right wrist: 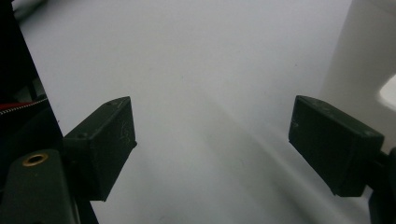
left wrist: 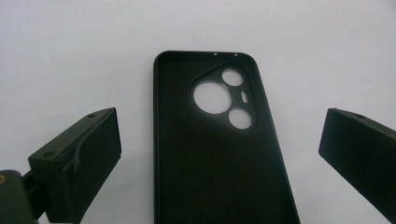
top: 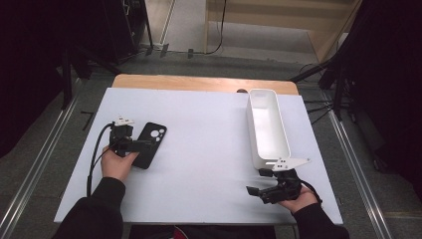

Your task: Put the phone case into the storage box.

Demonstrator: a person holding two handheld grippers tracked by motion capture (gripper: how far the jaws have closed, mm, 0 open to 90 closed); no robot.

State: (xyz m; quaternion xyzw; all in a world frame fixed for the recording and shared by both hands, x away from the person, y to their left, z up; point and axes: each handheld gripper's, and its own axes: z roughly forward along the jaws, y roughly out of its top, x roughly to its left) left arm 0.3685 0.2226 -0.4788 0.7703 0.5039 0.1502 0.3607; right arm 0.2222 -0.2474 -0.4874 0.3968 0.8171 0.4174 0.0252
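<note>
My left gripper [left wrist: 219,154] stands wide open astride the matte black, round-cornered phone case [left wrist: 219,154], inside up on the smooth white surface [top: 199,164], pads clear. Right gripper [right wrist: 212,140] open, empty, beside the white oblong plastic bin [top: 267,124].

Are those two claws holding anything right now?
No. The left gripper is open around the phone case without touching it, and the right gripper is open over the bare table.

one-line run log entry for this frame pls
left tongs: open, straddling black phone case, not gripping | case: flat on white table, inside up | right tongs: open, empty, beside white bin
</note>
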